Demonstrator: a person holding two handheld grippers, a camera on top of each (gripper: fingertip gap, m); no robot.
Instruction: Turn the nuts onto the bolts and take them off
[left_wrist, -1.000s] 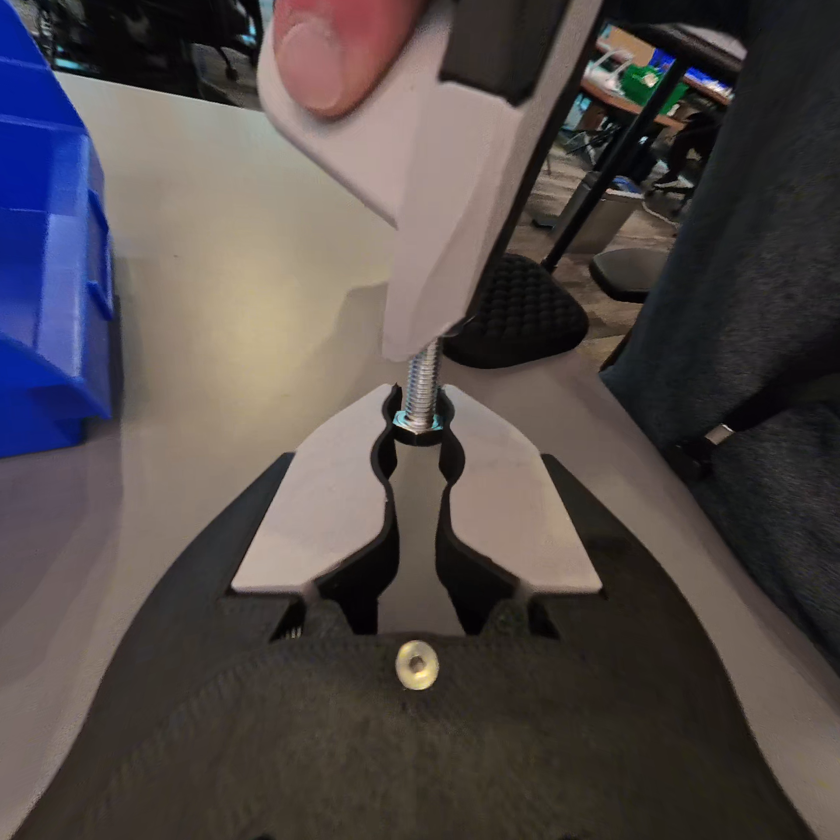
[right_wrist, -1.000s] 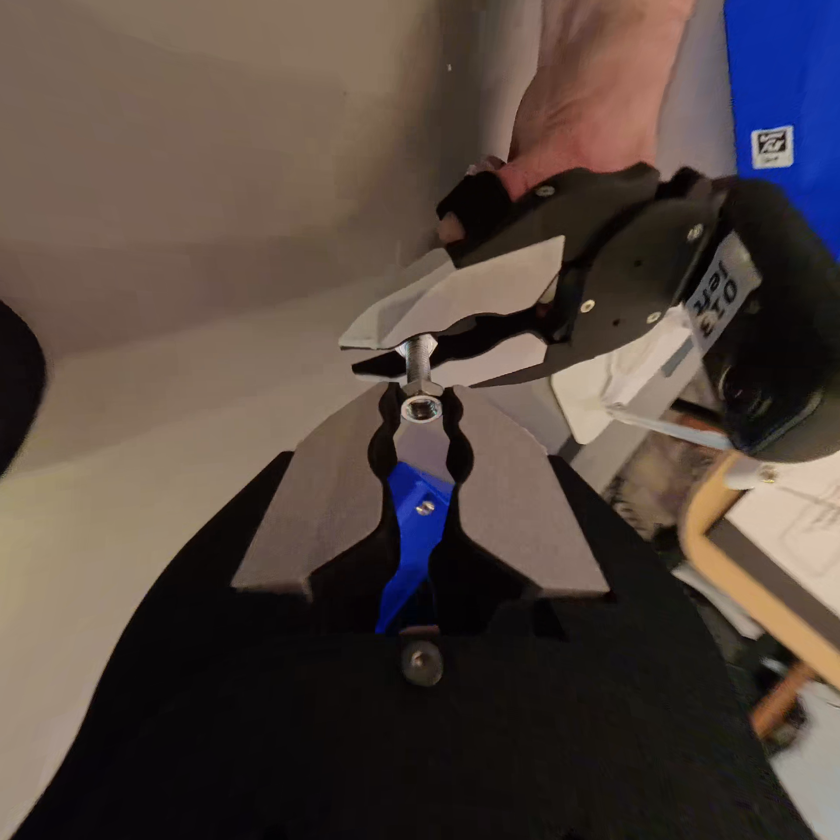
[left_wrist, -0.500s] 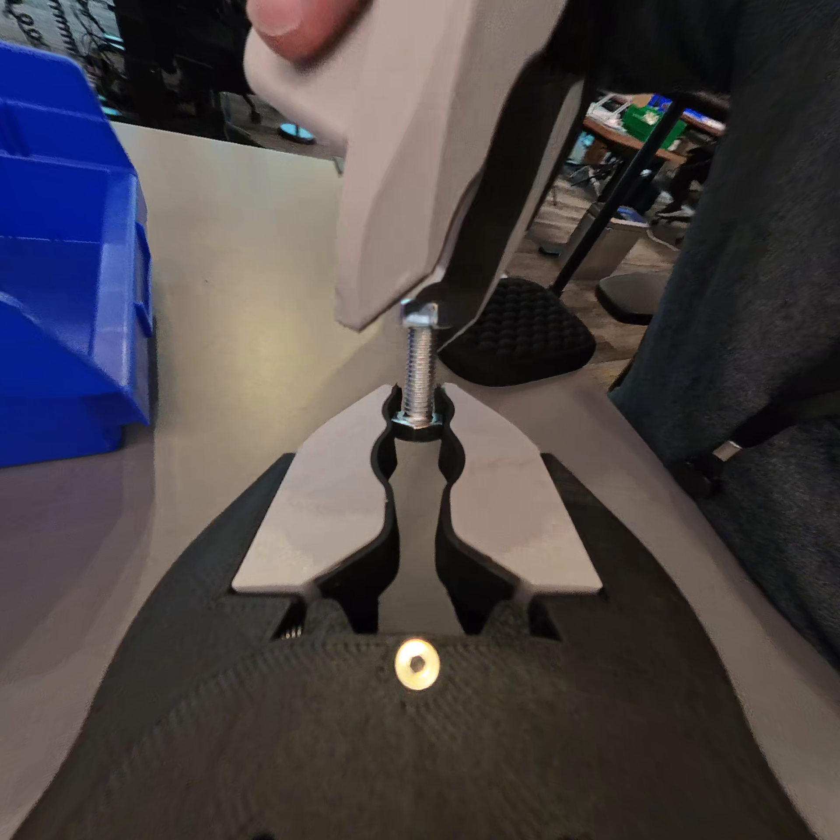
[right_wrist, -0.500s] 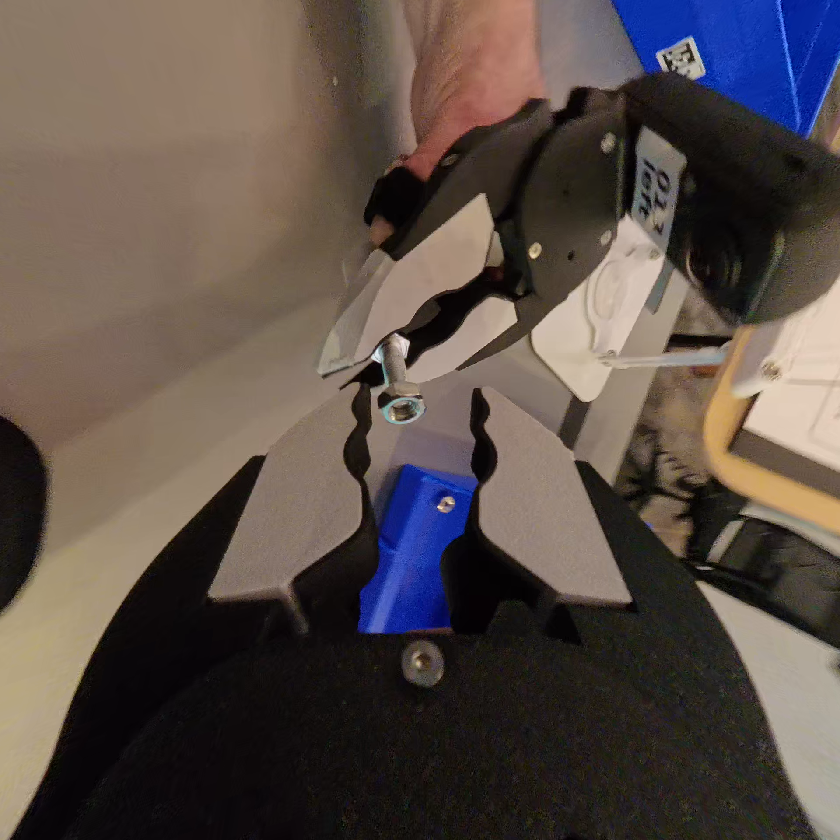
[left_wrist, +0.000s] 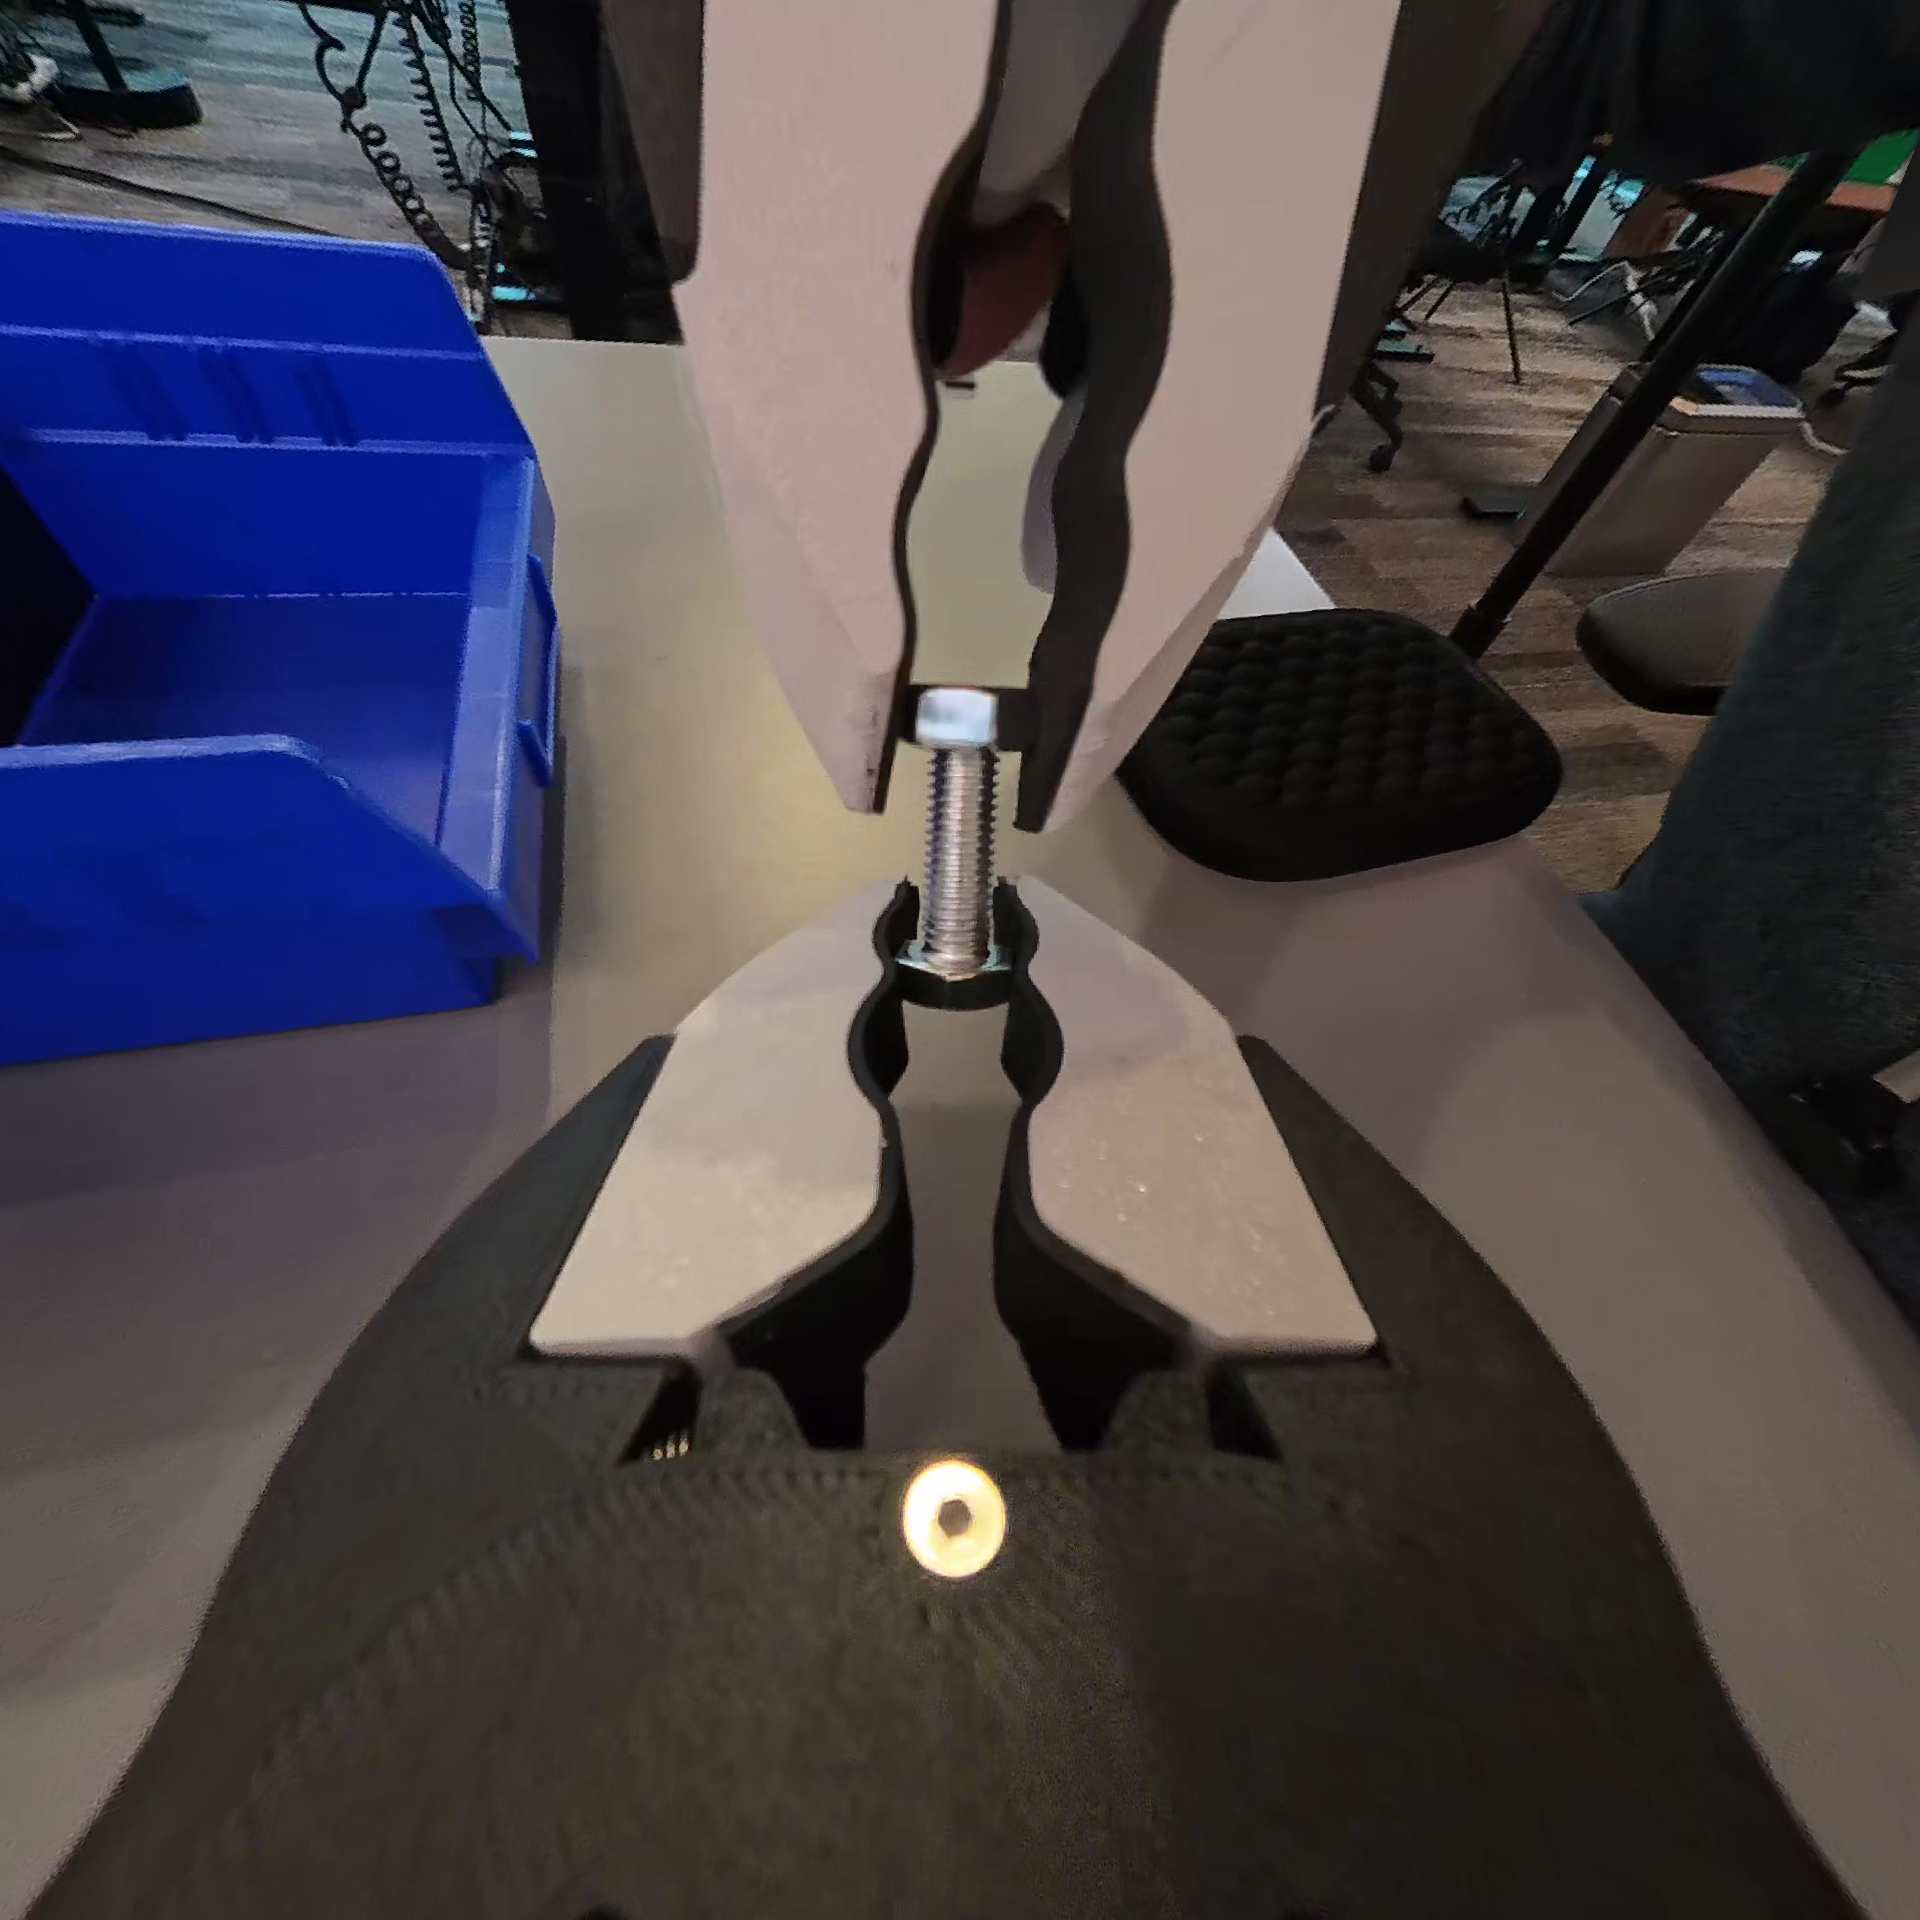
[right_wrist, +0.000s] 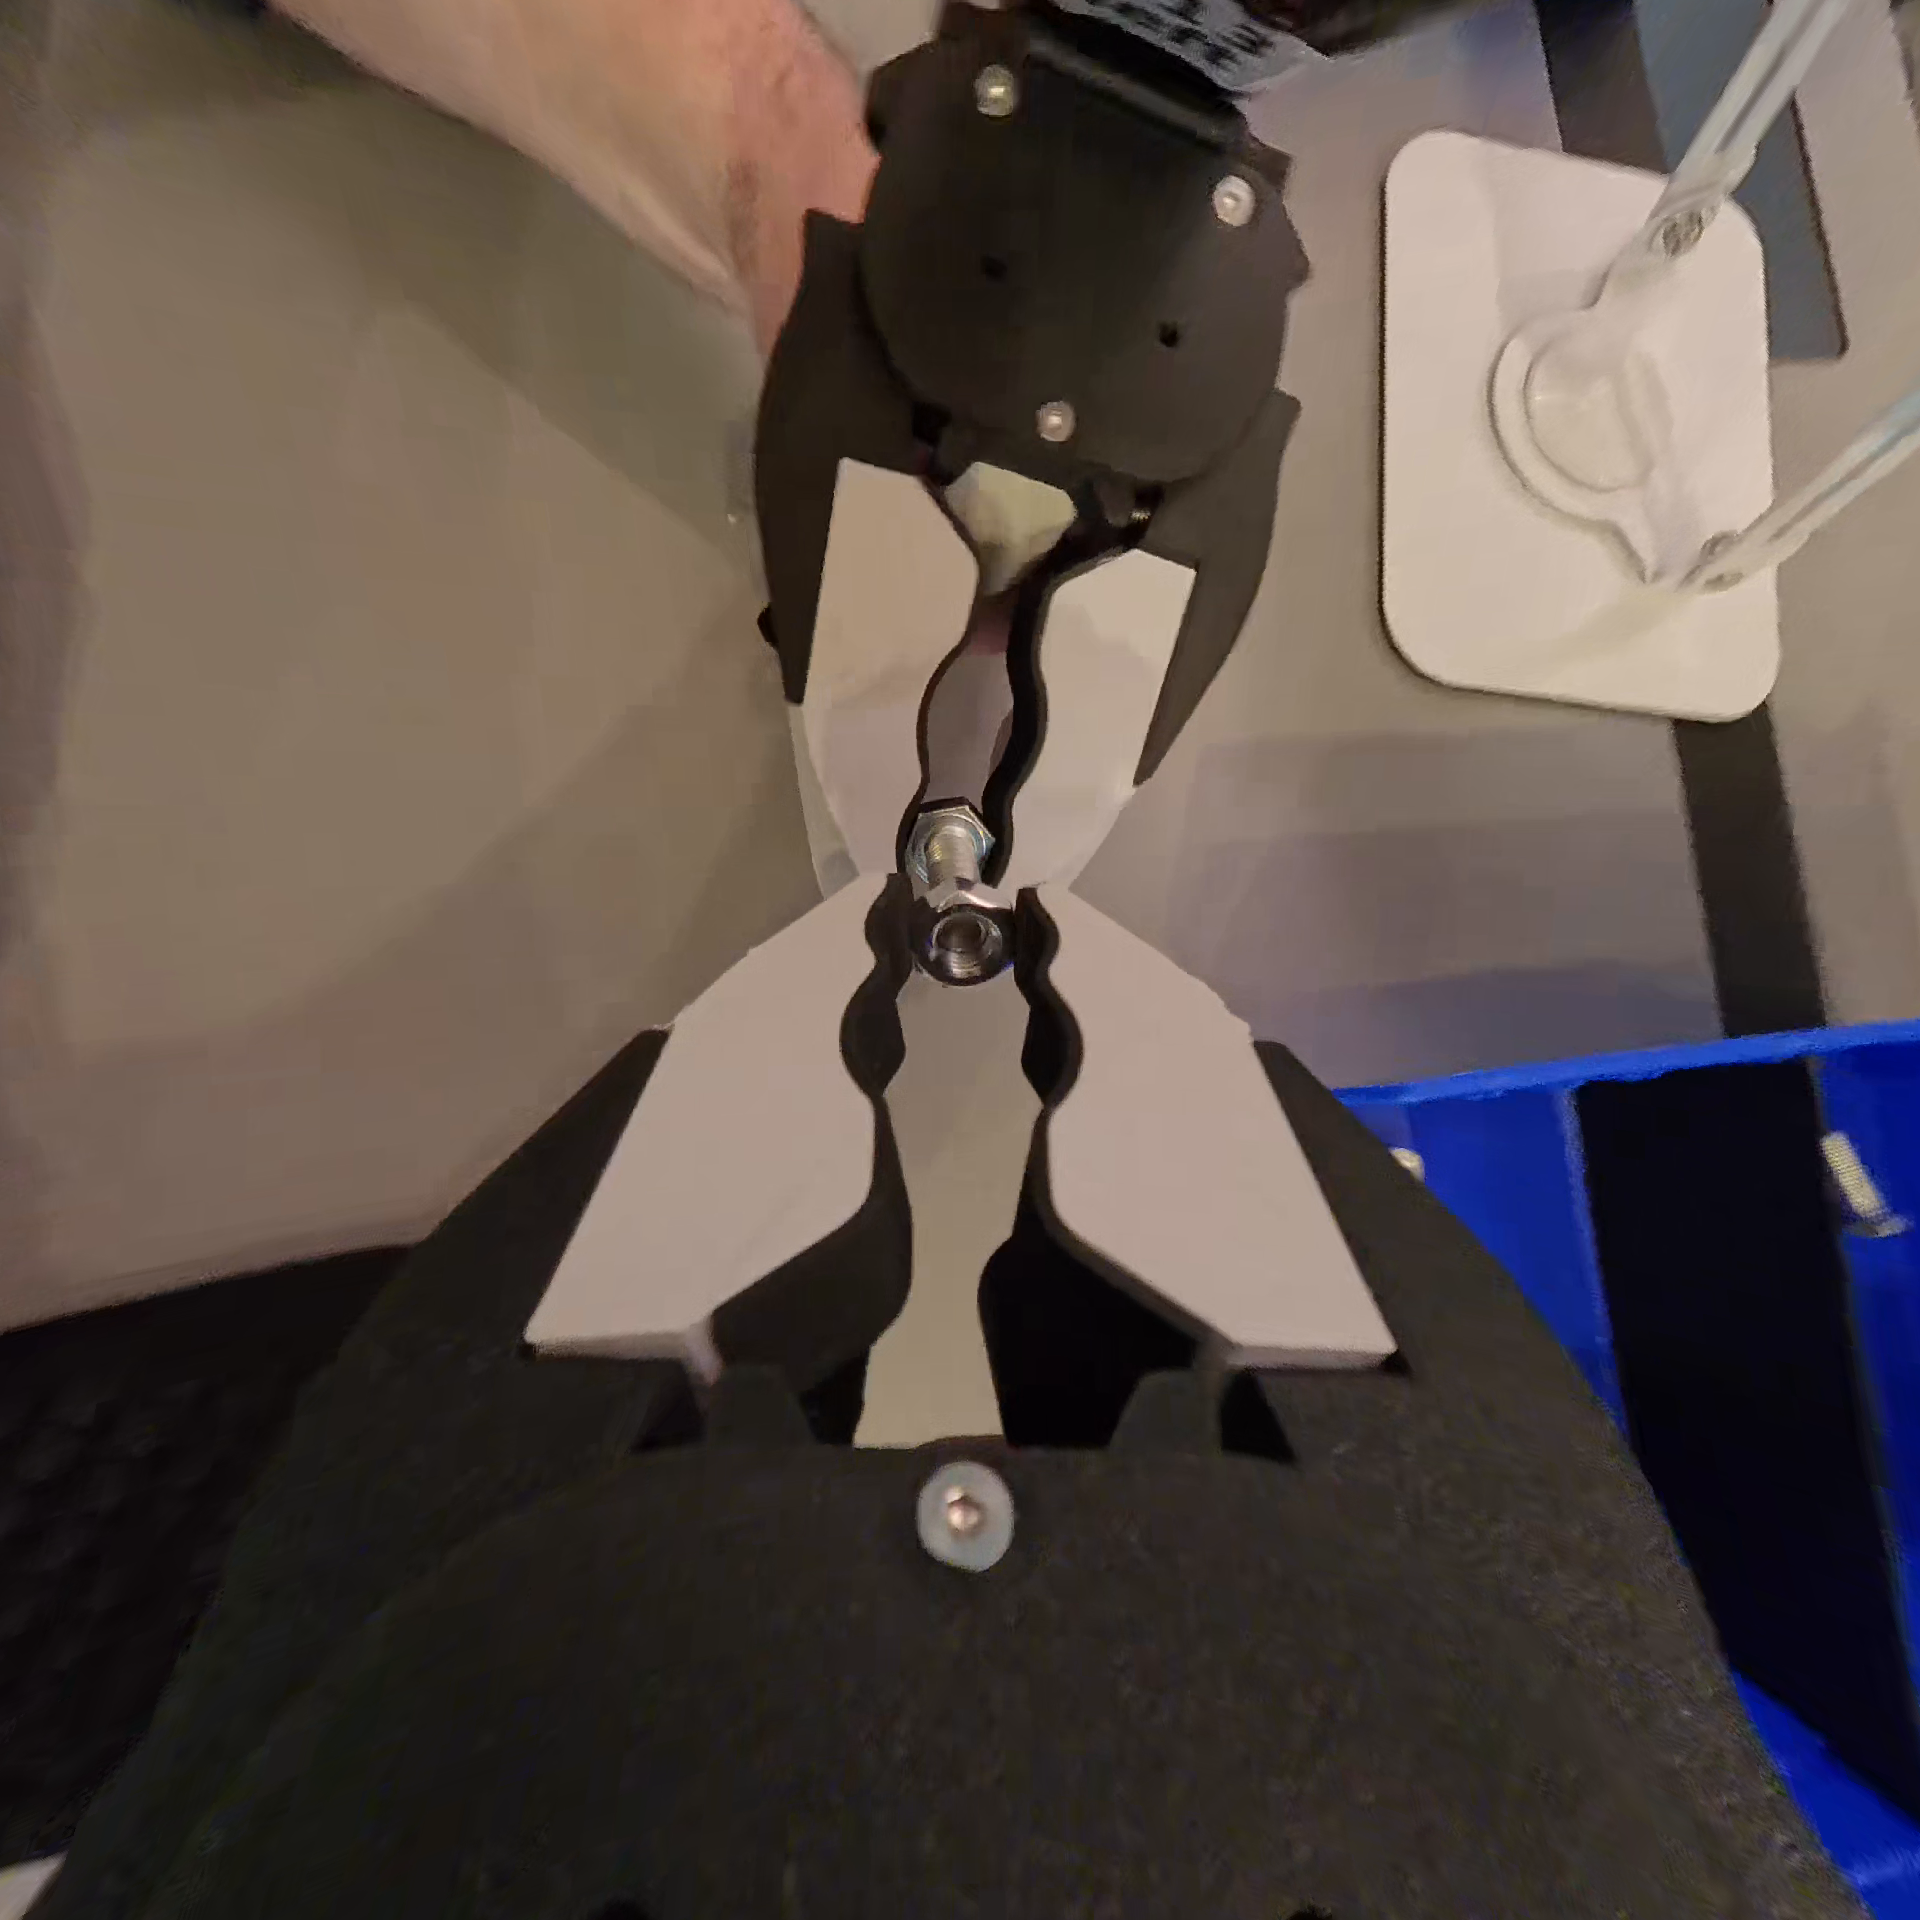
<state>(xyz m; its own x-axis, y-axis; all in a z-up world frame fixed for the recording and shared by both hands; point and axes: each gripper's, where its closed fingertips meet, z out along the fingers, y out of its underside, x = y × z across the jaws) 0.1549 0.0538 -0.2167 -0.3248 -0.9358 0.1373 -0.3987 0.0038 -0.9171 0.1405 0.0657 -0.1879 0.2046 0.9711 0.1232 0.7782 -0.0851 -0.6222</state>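
Observation:
A silver bolt (left_wrist: 958, 831) stands upright between my two grippers above the grey table (left_wrist: 312, 1195). My left gripper (left_wrist: 951, 935) is shut on the hex nut (left_wrist: 951, 966) threaded on the bolt's lower end. My right gripper (left_wrist: 956, 800) comes down from above and is shut on the bolt head (left_wrist: 956, 717). In the right wrist view my right gripper (right_wrist: 956, 914) holds the bolt head (right_wrist: 961, 940) end-on, and the left gripper (right_wrist: 951, 842) faces it, shut on the nut (right_wrist: 940, 821).
A blue bin (left_wrist: 260, 727) stands on the table at the left; it also shows in the right wrist view (right_wrist: 1507, 1143) with a loose bolt (right_wrist: 1860, 1184) inside. A white stand base (right_wrist: 1558, 416) sits beyond. A black seat (left_wrist: 1340, 738) and a person's dark clothing (left_wrist: 1818, 727) are at the right. Both grippers' tips are close together, under 4 cm apart. My left tips are roughly 20 centimetres from the black seat (left_wrist: 1340, 738). My right wrist view (right_wrist: 205, 1485) looks at it from another angle.
My right gripper opened off the bolt, turned about the bolt's axis and shut again on the bolt head. The left gripper kept hold of the nut.

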